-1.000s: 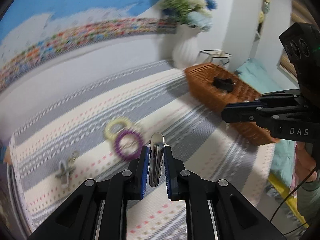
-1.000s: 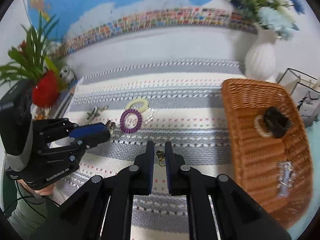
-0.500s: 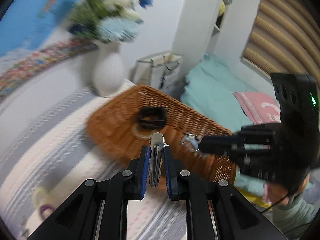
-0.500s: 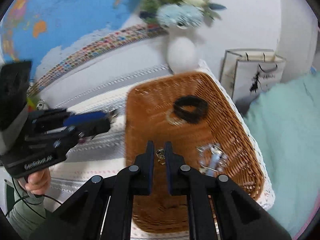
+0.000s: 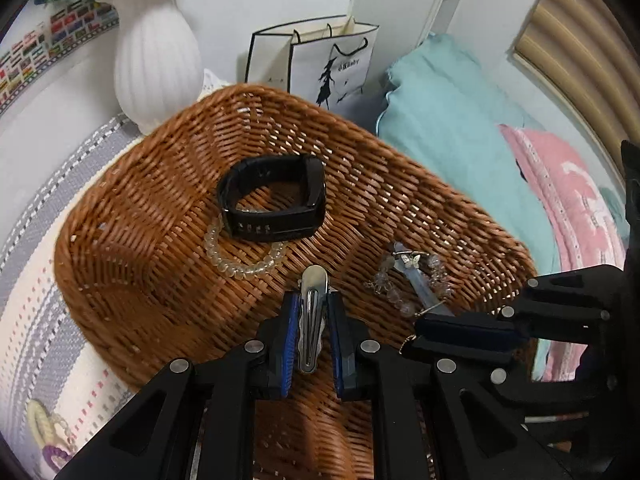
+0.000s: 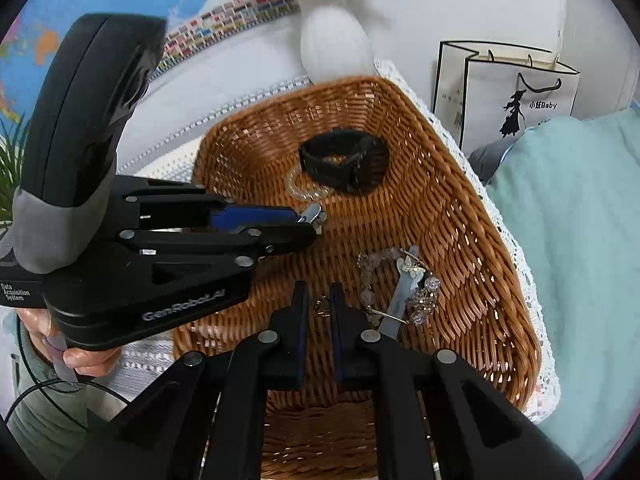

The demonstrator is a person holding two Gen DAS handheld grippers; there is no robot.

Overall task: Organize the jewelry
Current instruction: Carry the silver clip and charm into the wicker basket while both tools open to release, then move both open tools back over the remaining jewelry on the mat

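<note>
My left gripper (image 5: 313, 300) is shut on a silver hair clip (image 5: 312, 312) and holds it above the brown wicker basket (image 5: 132, 200). It also shows in the right wrist view (image 6: 308, 220). My right gripper (image 6: 319, 292) is shut on a small gold earring (image 6: 321, 307) over the basket (image 6: 460, 184). In the basket lie a black watch band (image 5: 276, 204), a clear bead bracelet (image 5: 240, 264) and a blue butterfly hair clip with a crystal bracelet (image 5: 412, 280).
A white vase (image 5: 156, 56) stands behind the basket. A white paper bag (image 5: 332, 64) and a teal bed cover (image 5: 452, 120) are beyond it. Yellow and purple hair ties (image 5: 44, 432) lie on the striped cloth at lower left.
Both grippers have swung from the striped cloth to above the basket, still holding the hair clip and the earring. The basket is now close below both.
</note>
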